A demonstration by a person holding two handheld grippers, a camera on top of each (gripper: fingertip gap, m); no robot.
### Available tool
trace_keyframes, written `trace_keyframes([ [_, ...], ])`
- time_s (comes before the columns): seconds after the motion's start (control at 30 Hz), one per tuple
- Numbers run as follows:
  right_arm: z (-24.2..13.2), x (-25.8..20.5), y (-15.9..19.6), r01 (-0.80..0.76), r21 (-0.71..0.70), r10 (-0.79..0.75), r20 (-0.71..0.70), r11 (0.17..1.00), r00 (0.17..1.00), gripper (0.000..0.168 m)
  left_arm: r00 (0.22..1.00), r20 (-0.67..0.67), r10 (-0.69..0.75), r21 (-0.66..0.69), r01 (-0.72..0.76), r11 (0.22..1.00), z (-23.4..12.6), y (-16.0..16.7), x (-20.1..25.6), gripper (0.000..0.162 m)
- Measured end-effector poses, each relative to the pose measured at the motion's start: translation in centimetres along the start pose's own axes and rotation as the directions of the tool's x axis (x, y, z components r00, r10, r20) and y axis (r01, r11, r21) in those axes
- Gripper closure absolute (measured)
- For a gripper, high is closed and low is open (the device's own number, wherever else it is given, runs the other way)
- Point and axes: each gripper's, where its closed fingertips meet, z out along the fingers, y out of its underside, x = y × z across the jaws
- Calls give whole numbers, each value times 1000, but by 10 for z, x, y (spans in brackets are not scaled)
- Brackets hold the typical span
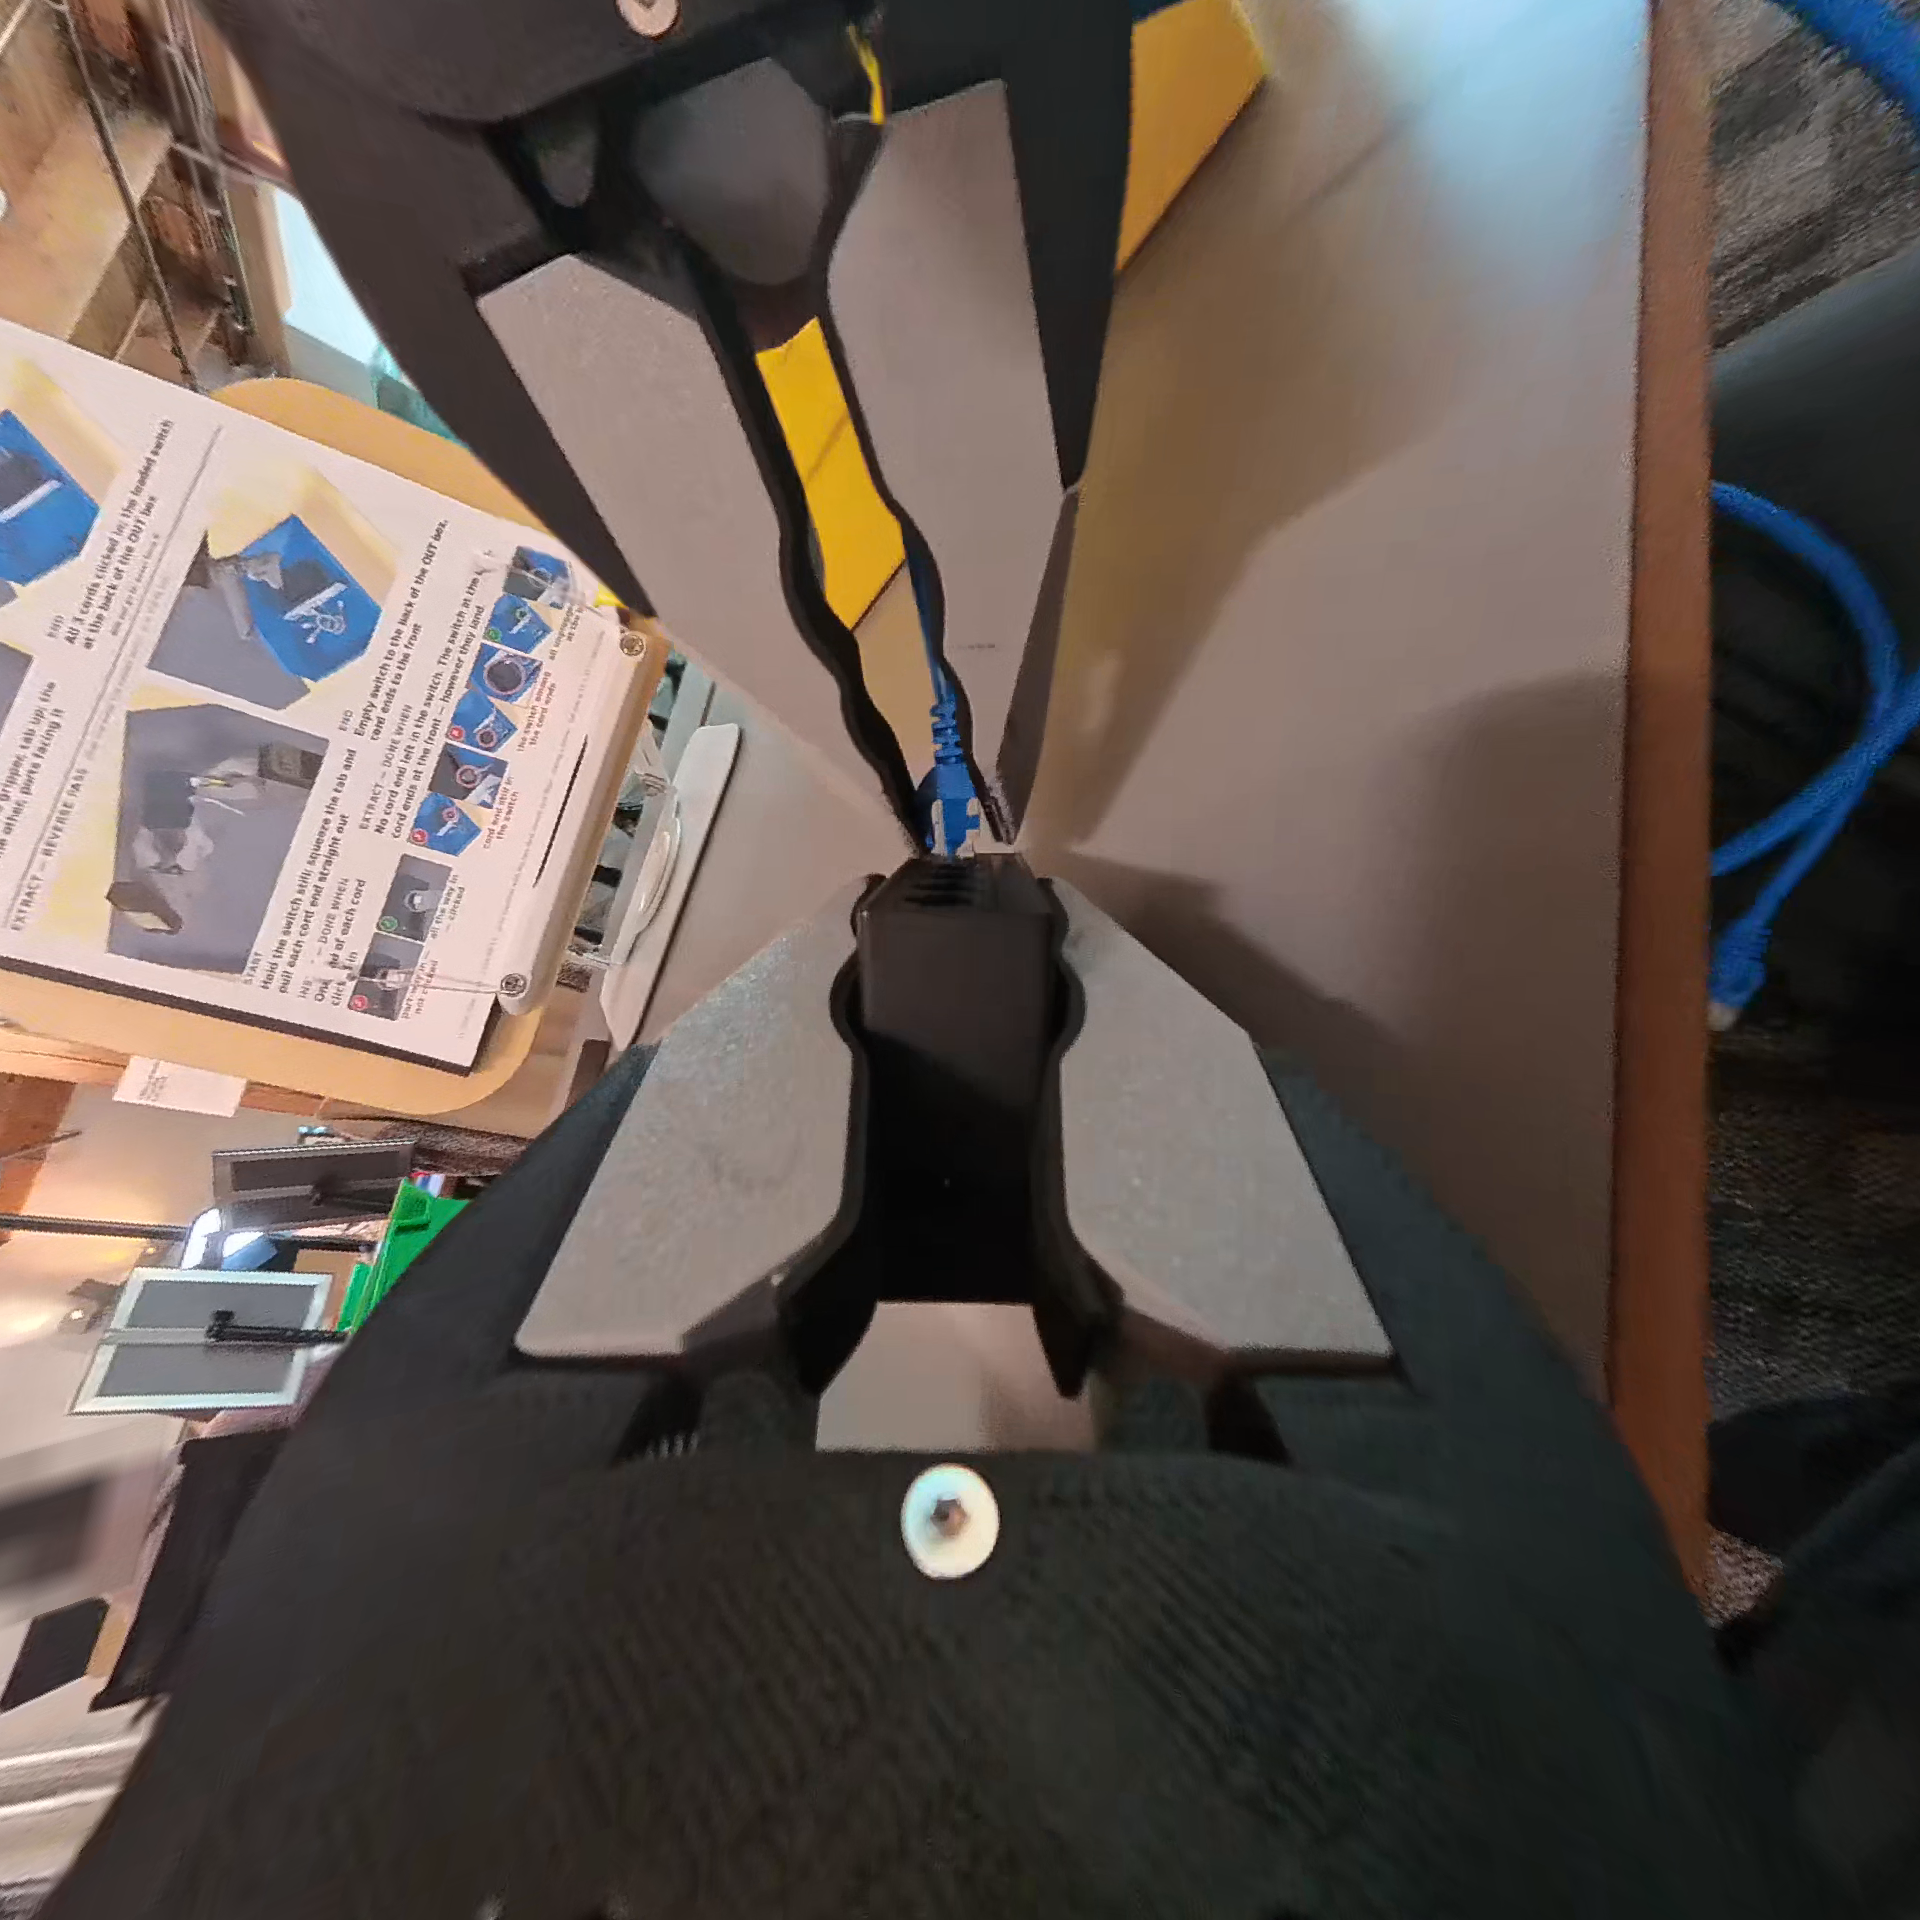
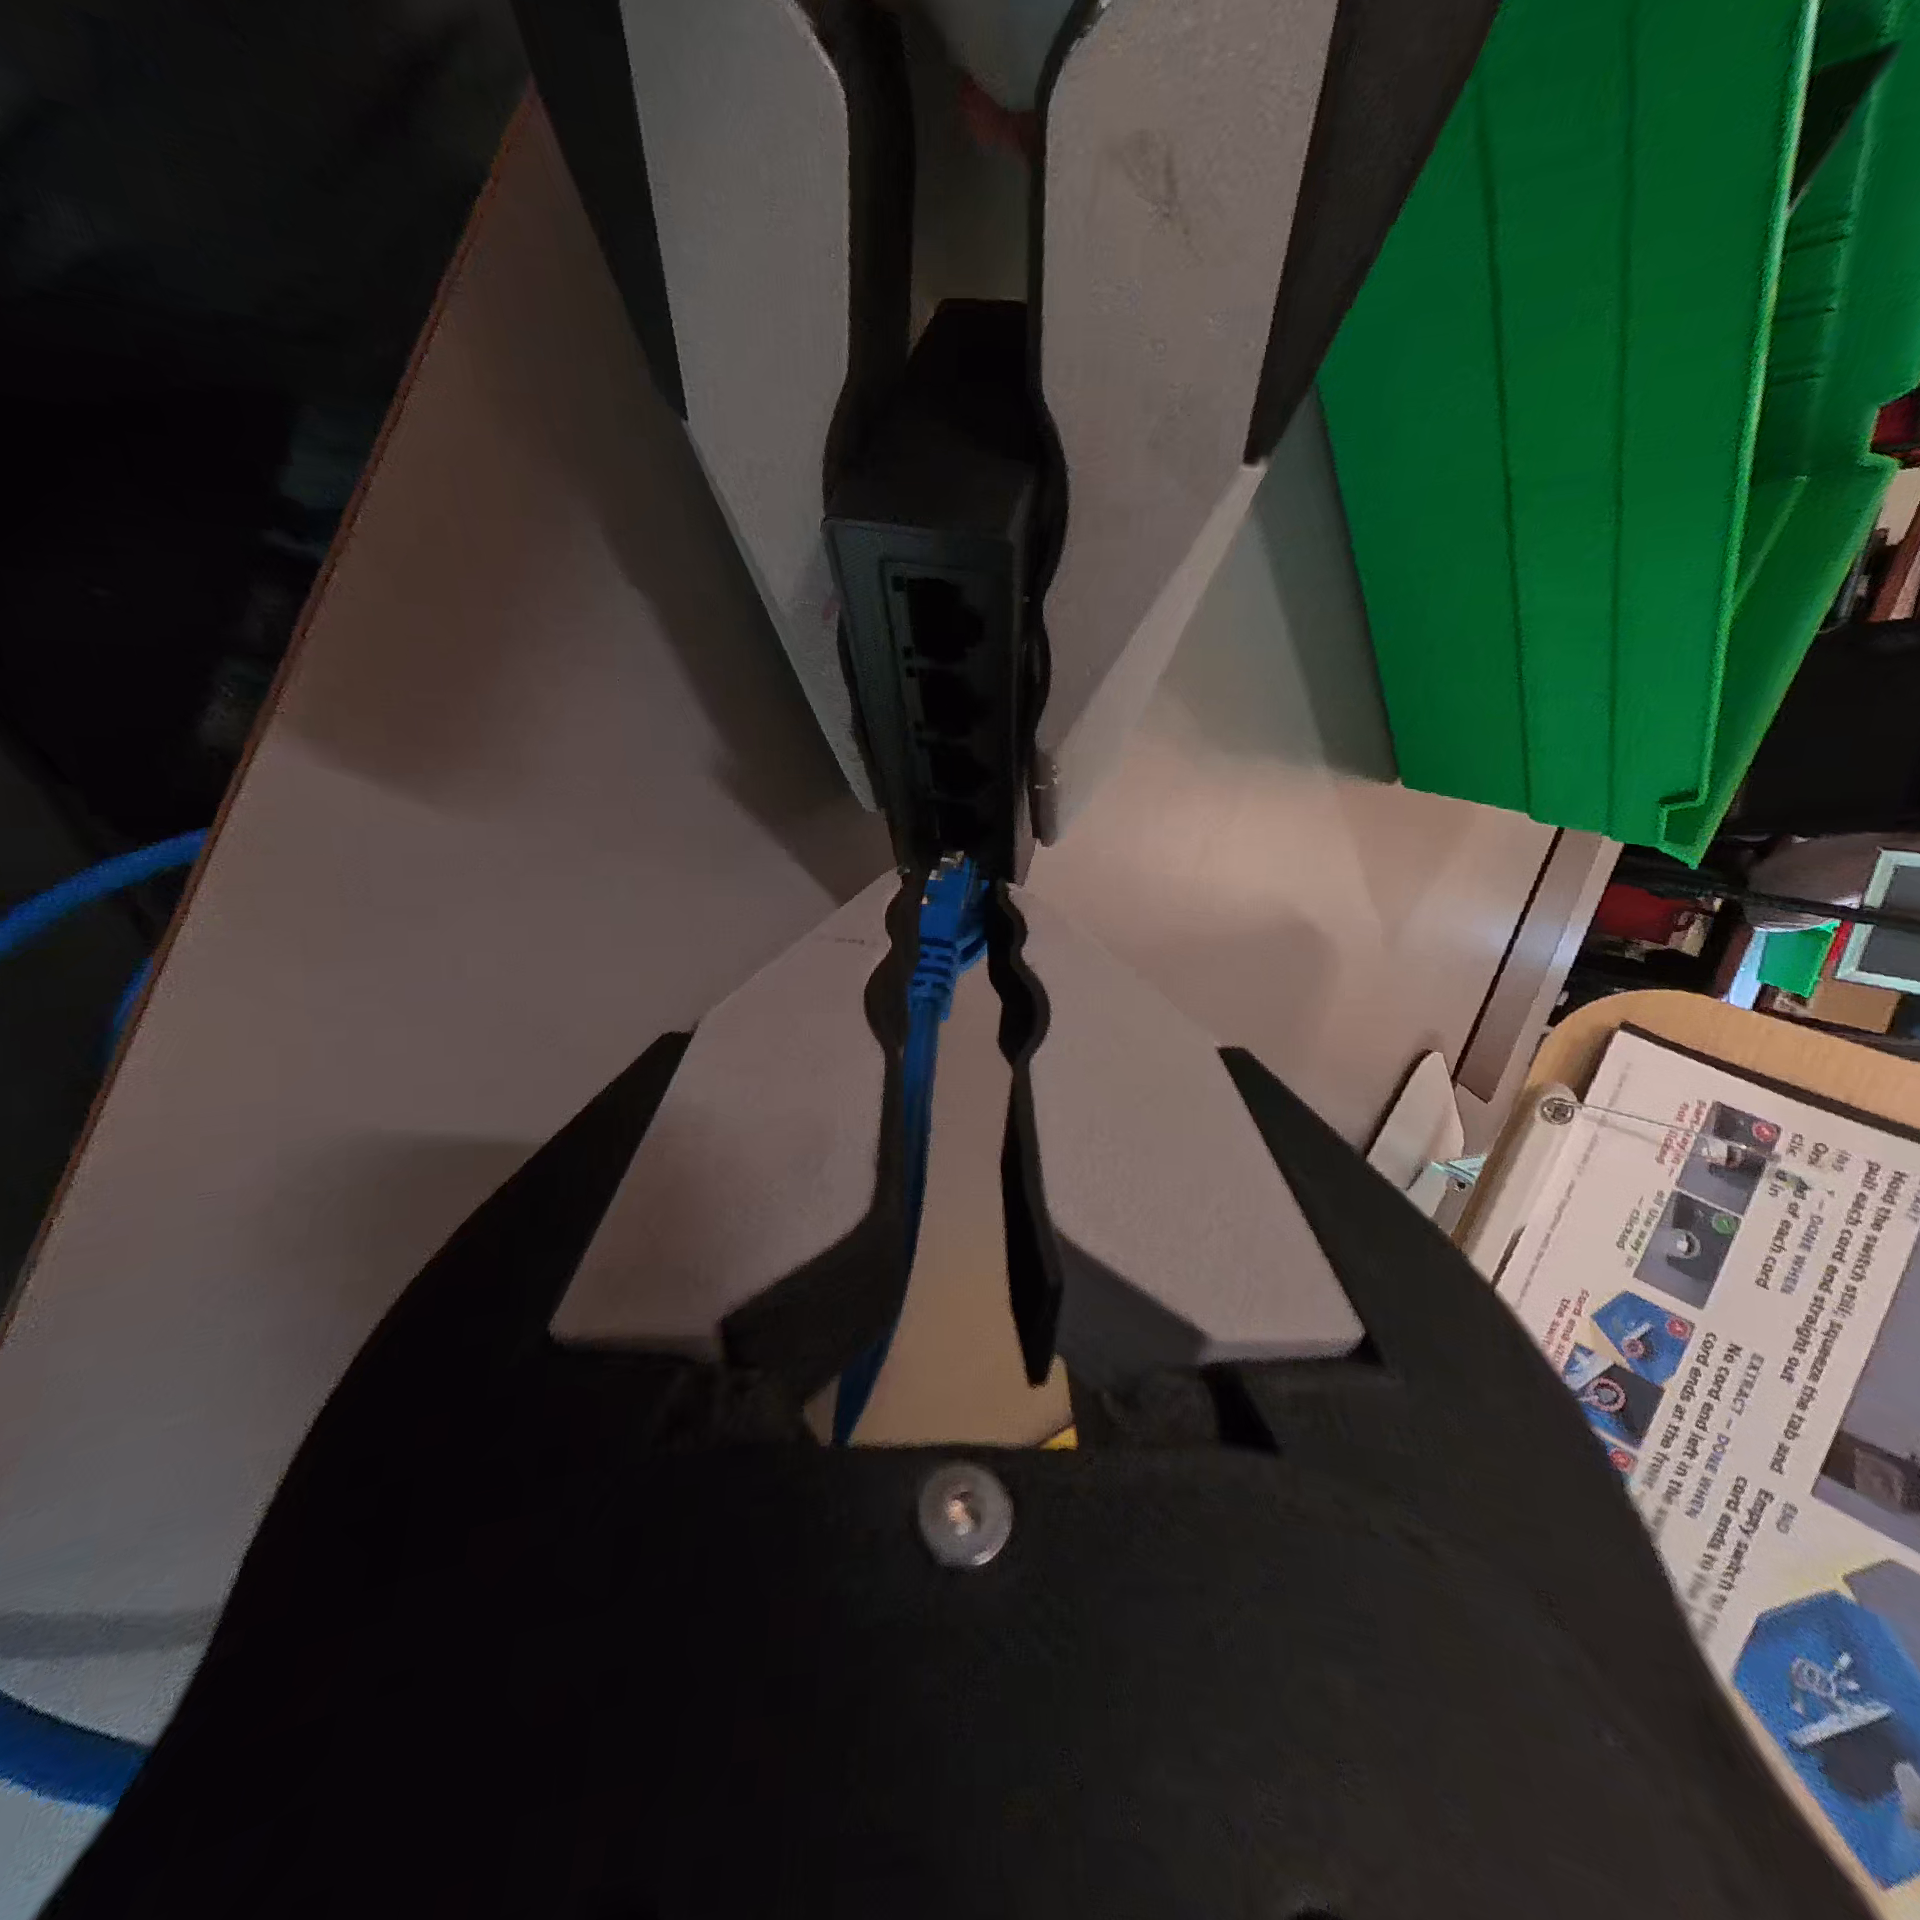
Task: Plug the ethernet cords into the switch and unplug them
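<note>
Ethernet cord, blue with a moulded boot and clear plug [image 2: 940, 935], is clamped between the fingers of the right gripper [image 2: 948, 904], its plug tip at the lowest port of the small black plastic switch [image 2: 940, 582]. The switch is held above the grey tabletop [image 2: 468, 831], clamped between the fingers of the left gripper [image 1: 951, 935], with its port face turned toward the right gripper. In the right wrist view the row of ports runs away along the switch face, and the three upper ports are seen empty. The long axis of the plug lies nearly in line with the right gripper and points straight into the switch; whether the plug is fully seated or only at the mouth cannot be told. The coming move, in or out, is judged to run along that shared axis. A second blue cord [image 1: 1808, 748] hangs off the tabletop edge, well apart. A green plastic bin [image 2: 1579, 416] and a printed instruction sheet [image 1: 260, 727] lie to the side; nothing stands between gripper and switch.
</note>
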Motion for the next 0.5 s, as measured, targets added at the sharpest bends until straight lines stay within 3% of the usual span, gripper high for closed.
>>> trace_keyframes([
  [0.03, 2, 0, 1, 24, -11, -24, -4, 1000, 1000, 158, 1000, 3, 10, -9, -10, 1000, 1, 2, 0, 135],
  [0.27, 8, 0, 2, 35, -13, -35, 23, 999, 999, 158, 999, 10, 46, -22, -46, 999, 3, 3, 2, 136],
  [0.5, 17, 9, 4, 84, -132, -95, -79, 988, 992, 159, 999, 29, 25, -42, -24, 999, 4, 7, -2, 136],
])
